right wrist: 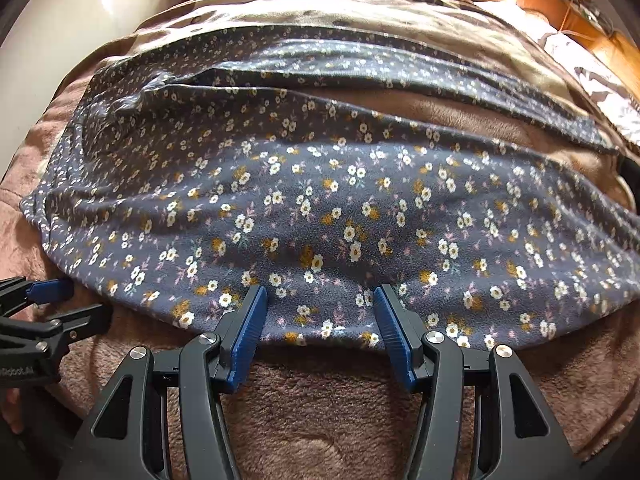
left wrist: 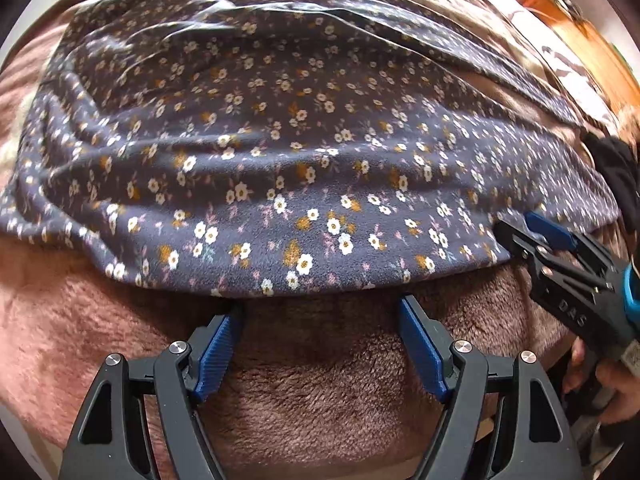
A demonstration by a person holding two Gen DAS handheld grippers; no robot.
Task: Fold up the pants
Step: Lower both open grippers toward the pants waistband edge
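Left wrist view: The floral pants (left wrist: 280,140) lay spread across a pink-brown fleece blanket (left wrist: 320,380) on a bed, with the near edge running across the frame. The left hand-held gripper (left wrist: 320,312) sat just short of that edge, fingers spread apart and holding nothing; the tip of its left finger (left wrist: 218,344) reached the cloth edge. The right hand-held gripper (left wrist: 516,236) entered from the right side, tip at the near right corner of the fabric. Whether it pinched cloth could not be determined from this view.

Right wrist view: The right hand-held gripper (right wrist: 320,296) stood with fingers apart, straddling the near edge of the pants (right wrist: 320,200); cloth lay between the blue pads (right wrist: 248,336), unclamped. The left hand-held gripper (right wrist: 48,292) appeared at the left, beside the edge. Both legs ran side by side away towards the right, with blanket (right wrist: 320,420) visible between them.

Procedure note: The step in hand was judged to be seizing the near edge. Each gripper should slide its lower finger under every layer before closing, to prevent a single-layer pick. Both grips should be well apart along the edge, so that the lifted fabric stays taut and folds over evenly onto the far leg.
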